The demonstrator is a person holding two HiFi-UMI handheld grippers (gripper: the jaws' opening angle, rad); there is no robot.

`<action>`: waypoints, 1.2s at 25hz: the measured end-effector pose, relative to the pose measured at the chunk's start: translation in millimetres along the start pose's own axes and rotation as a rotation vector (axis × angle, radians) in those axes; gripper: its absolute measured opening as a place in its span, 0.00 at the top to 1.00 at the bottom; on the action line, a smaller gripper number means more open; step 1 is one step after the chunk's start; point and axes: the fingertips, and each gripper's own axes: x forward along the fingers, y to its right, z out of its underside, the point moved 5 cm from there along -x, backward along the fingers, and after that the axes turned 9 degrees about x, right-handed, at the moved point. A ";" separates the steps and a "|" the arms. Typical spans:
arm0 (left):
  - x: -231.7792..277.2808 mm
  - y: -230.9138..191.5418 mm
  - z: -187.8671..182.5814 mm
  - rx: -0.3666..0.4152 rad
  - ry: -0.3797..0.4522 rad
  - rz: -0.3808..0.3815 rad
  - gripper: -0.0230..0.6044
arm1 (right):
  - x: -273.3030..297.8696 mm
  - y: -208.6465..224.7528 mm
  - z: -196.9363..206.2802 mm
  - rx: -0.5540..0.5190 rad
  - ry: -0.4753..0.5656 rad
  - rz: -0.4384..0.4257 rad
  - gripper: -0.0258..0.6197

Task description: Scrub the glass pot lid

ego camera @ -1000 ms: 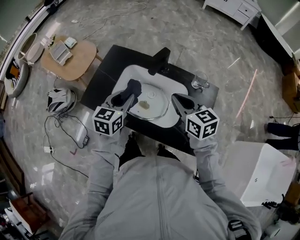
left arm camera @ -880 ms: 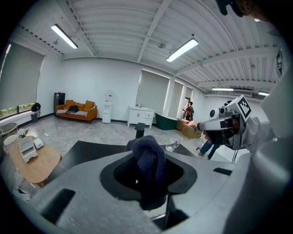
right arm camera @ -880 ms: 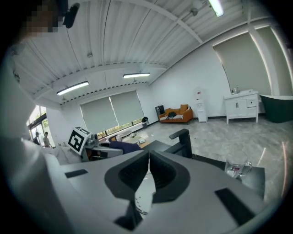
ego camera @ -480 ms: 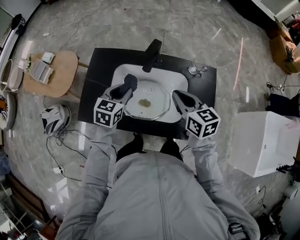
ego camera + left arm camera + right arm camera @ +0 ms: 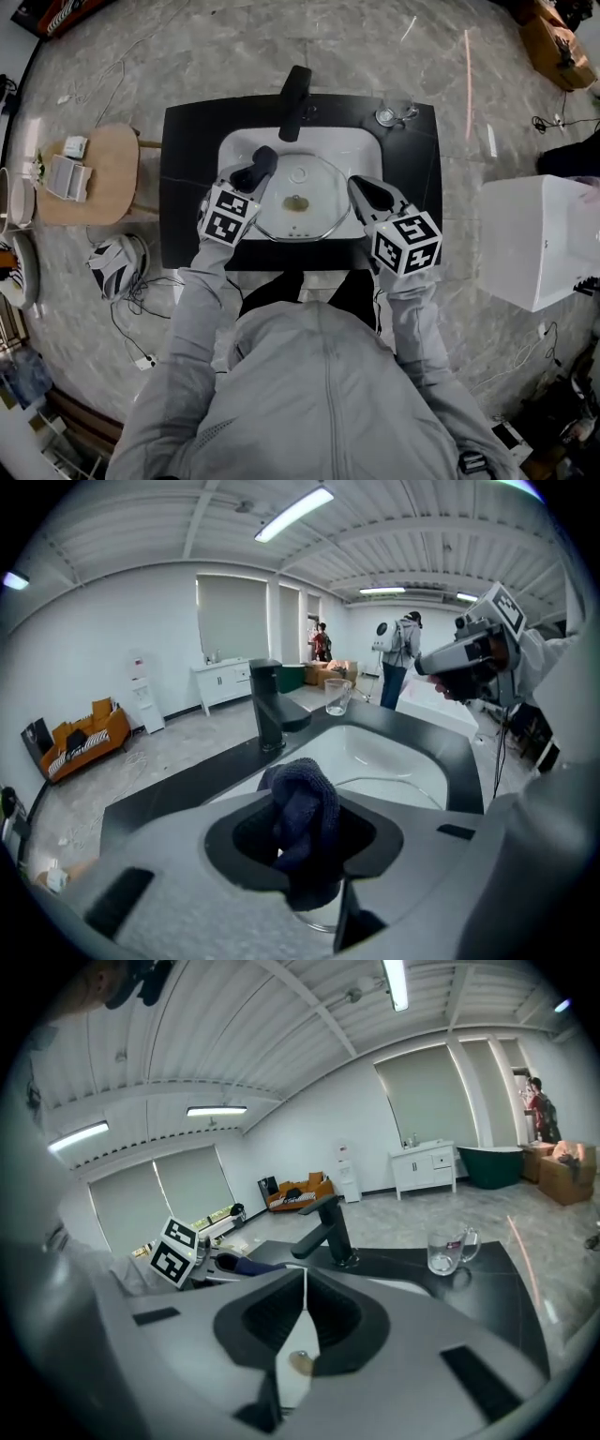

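The white sink (image 5: 234, 145) has the glass pot lid (image 5: 323, 178) lying flat in it, with a brown smear (image 5: 294, 202) pretty much dead centre. The faucet (image 5: 294, 98) is at 12 o'clock and a glass mug (image 5: 394, 115) sits on the black counter around 1 o'clock.

Your left gripper (image 5: 258, 167) is clamped on a dark blue cloth (image 5: 302, 808), out at the lid's 10 o'clock edge. Your right gripper (image 5: 364, 190) has its jaws pressed together, just beside the rim at 3 o'clock.

Compared with half a second ago, both grippers are parked in basically the same spots and the lid hasn't budged.
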 end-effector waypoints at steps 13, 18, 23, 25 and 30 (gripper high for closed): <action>88.9 3.5 41.4 0.158 -0.182 0.056 0.78 | 5.7 21.6 31.1 0.074 -0.019 0.109 0.91; 112.4 -0.2 54.1 0.203 -0.240 0.059 0.78 | 16.2 26.1 48.0 0.077 -0.053 0.106 0.91; 131.7 -1.4 68.7 0.230 -0.314 0.063 0.78 | 27.9 28.8 53.5 0.097 -0.048 0.089 0.91; 137.6 -1.6 71.8 0.235 -0.327 0.075 0.78 | 32.1 27.5 54.4 0.107 -0.045 0.077 0.91; 159.6 7.3 73.6 0.234 -0.338 0.118 0.78 | 34.0 29.3 59.1 0.065 -0.075 0.074 0.91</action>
